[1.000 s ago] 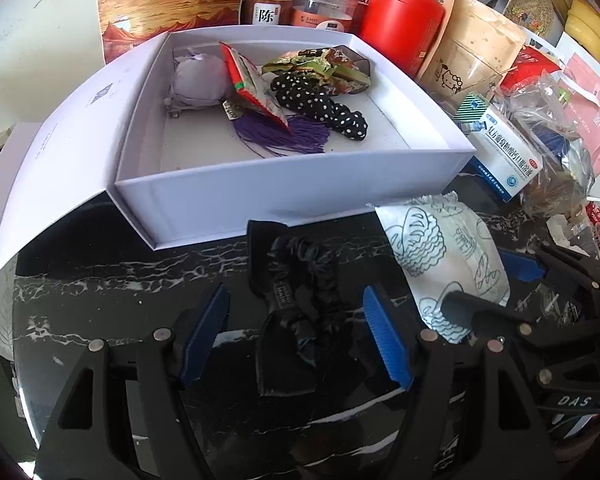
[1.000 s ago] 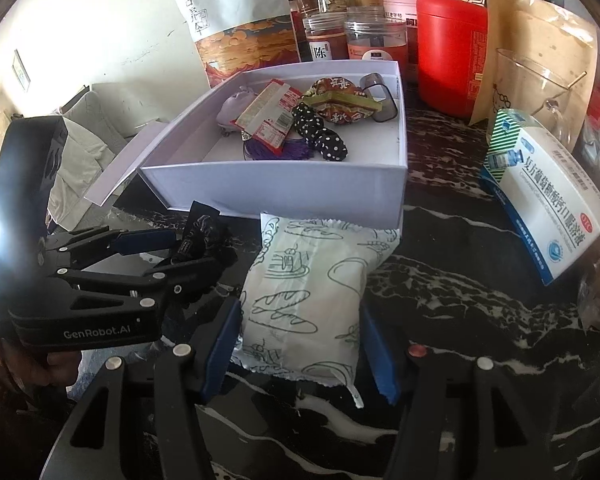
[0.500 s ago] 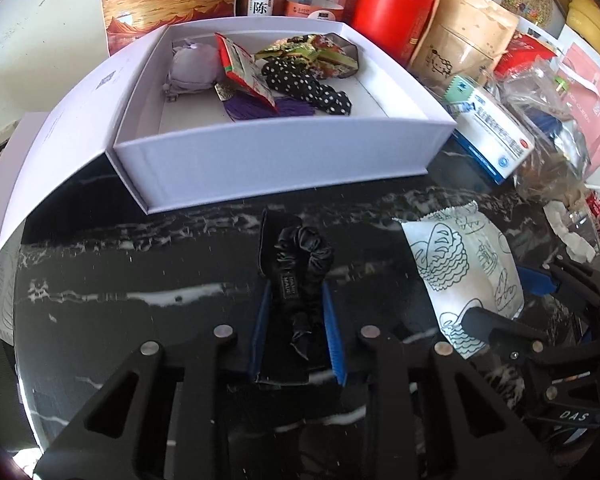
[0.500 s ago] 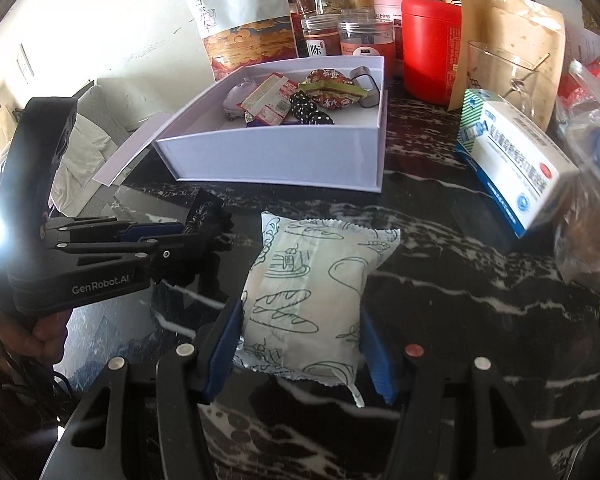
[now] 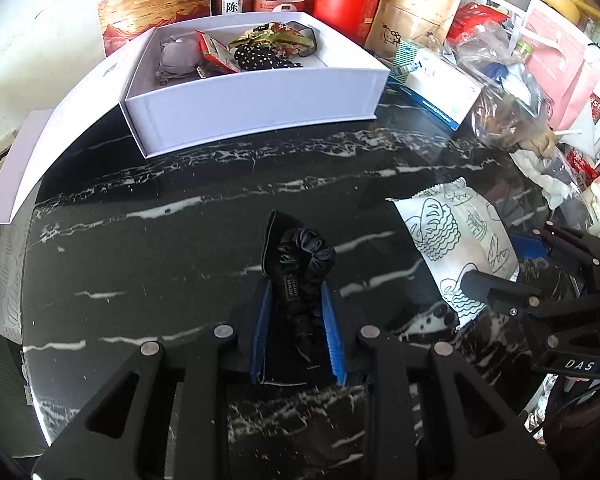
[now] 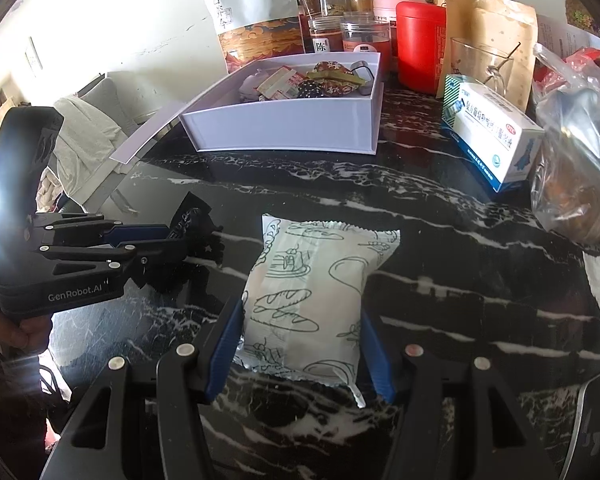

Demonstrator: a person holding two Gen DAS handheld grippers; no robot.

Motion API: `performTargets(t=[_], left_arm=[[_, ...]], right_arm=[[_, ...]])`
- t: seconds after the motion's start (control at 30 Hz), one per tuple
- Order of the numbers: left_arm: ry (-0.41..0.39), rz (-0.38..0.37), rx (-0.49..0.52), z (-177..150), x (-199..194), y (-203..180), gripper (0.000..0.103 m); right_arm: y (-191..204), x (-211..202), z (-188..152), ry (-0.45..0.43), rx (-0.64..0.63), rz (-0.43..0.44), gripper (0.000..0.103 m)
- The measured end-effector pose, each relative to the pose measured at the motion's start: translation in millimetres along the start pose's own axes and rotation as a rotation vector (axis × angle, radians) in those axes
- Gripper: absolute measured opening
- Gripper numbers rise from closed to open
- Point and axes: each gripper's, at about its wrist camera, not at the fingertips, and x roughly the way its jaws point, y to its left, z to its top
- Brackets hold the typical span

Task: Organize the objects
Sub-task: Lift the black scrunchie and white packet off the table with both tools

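We are partway through the tidying: the white box (image 5: 256,100) at the back of the black marbled surface (image 5: 160,240) already holds a grey pouch, a red sachet, a polka-dot fabric piece and some patterned wrappers, while two more items are in our grip and not yet in it. Our left gripper (image 5: 296,320) has its blue fingers narrowed tight on the black scrunchie (image 5: 300,264), a ruched, satiny loop on a dark card backing with a small woven label. Our right gripper (image 6: 304,340) has its fingers set at a middling width, pressed on either flank of the bread packet (image 6: 316,292), a puffy pillow of matte white film printed with line drawings of loaves, its ends crimped in a saw-tooth seal (it looks soft and likely to dent if squeezed harder). Both items sit well short of the box, near the front of the surface. What remains, we judge, is carrying them over the box's near wall and releasing them inside.
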Motion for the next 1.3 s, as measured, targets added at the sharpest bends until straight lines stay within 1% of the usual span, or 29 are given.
performTargets(t=[0.1, 0.2, 0.23, 0.27, 0.37, 0.47, 0.53, 0.6, 0.67, 0.8, 0.83, 0.9, 1.0, 1.17, 1.3], left_arm=[[-0.003, 0.002, 0.013, -6, -5, -5, 0.024], [0.001, 0.024, 0.027, -10, -5, -10, 0.025], [0.008, 0.033, 0.029, -10, -2, -11, 0.026], [0.015, 0.041, 0.030, -10, 1, -12, 0.030], [0.000, 0.061, 0.042, -10, 3, -14, 0.032], [-0.013, 0.065, 0.040, -10, 2, -15, 0.032], [-0.022, 0.070, 0.045, -10, 4, -15, 0.032], [-0.038, 0.088, 0.061, -11, 5, -17, 0.037], [-0.049, 0.092, 0.052, -10, 7, -16, 0.039], [-0.060, 0.095, 0.053, -10, 8, -16, 0.039], [-0.062, 0.095, 0.055, -10, 8, -16, 0.039], [-0.066, 0.084, 0.062, -10, 7, -17, 0.030], [-0.070, 0.081, 0.066, -12, 6, -19, 0.025], [-0.051, 0.044, 0.021, -12, 3, -16, 0.023], [-0.056, 0.044, 0.011, -13, -2, -14, 0.023]], right_arm=[[0, -2, -4, -0.003, 0.003, -0.002, 0.058], [2, -2, -5, -0.005, -0.004, -0.010, 0.061], [2, -1, -4, -0.005, -0.007, -0.014, 0.062], [3, 0, -4, -0.004, -0.011, -0.020, 0.064], [3, 4, -3, 0.002, -0.001, -0.023, 0.067], [1, 9, -2, 0.009, 0.016, -0.014, 0.068], [0, 13, -2, 0.017, 0.028, -0.012, 0.069], [1, 15, -2, 0.018, 0.029, -0.017, 0.069], [2, 16, -3, 0.011, 0.020, -0.026, 0.069], [5, 17, -5, 0.001, 0.003, -0.041, 0.068], [5, 17, -5, -0.002, 0.002, -0.042, 0.065], [7, 15, -6, -0.012, -0.001, -0.050, 0.062], [7, 14, -6, -0.017, 0.002, -0.052, 0.059], [7, 11, -6, -0.016, 0.007, -0.036, 0.057], [10, 7, -5, -0.024, 0.002, -0.026, 0.057]])
